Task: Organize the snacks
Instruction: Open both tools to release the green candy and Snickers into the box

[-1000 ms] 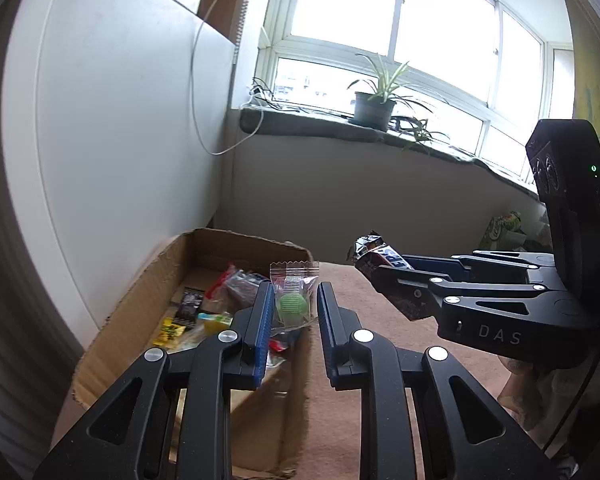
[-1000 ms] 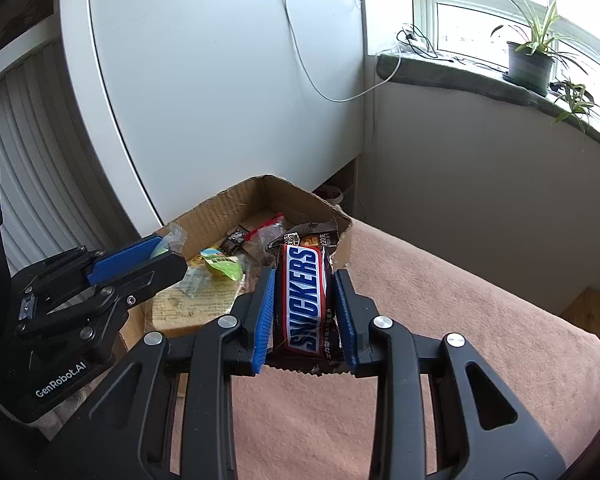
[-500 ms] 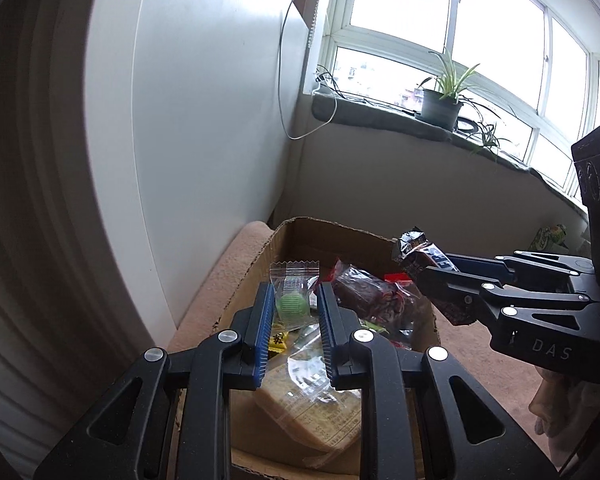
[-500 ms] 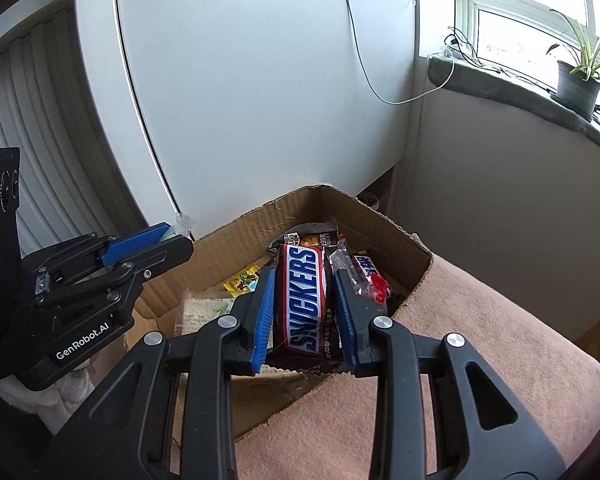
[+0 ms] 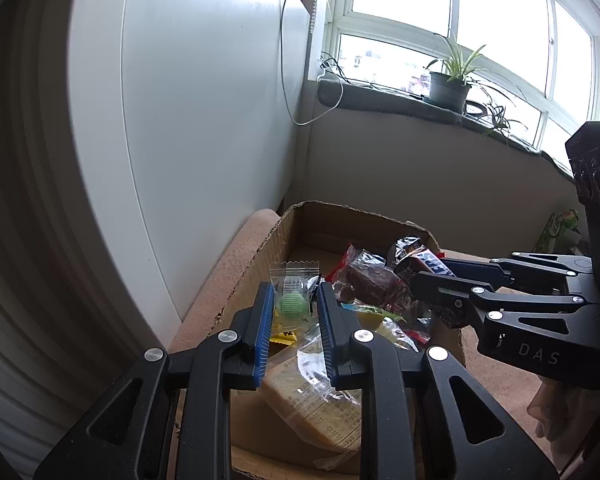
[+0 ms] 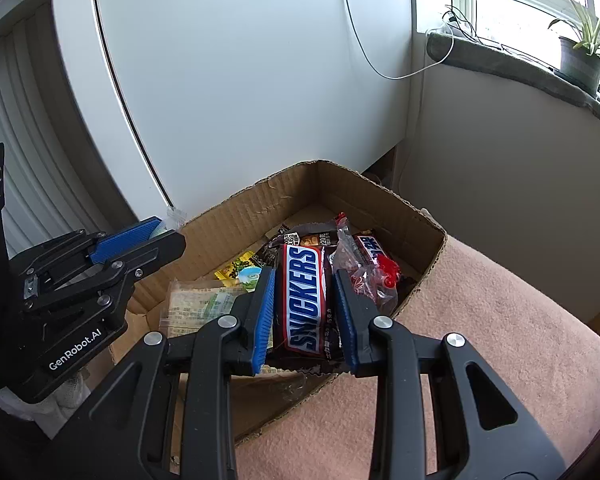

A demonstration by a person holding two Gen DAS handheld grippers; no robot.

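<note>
Both grippers hang over the open brown cardboard box [image 6: 384, 204], each with a snack pinched between its blue pads, so the step in hand looks like the drop-off into the box. The left gripper [image 5: 294, 312] is clenched on a small clear plastic sachet with a round green sweet inside [image 5: 293, 300], held above the near left part of the box. The right gripper [image 6: 305, 300] grasps a brown Snickers bar [image 6: 305, 296] lengthwise, over the box's near right side.

The box already holds a flat pale cracker packet in clear wrap [image 5: 320, 396], a clear bag of dark reddish pieces [image 5: 370, 280] and a yellow sachet [image 6: 240, 270].

The next move, as I judge it, calls for lowering each snack a little and letting the jaws part so that both fall inside the walls (the sachet is light and may cling to a pad).

Readable writing: "SNICKERS" in blue on white along the bar, "GenRobot.AI" on the left gripper's body, "DAS" on the right one's. Small print on the cracker packet is too fine to read.
</note>
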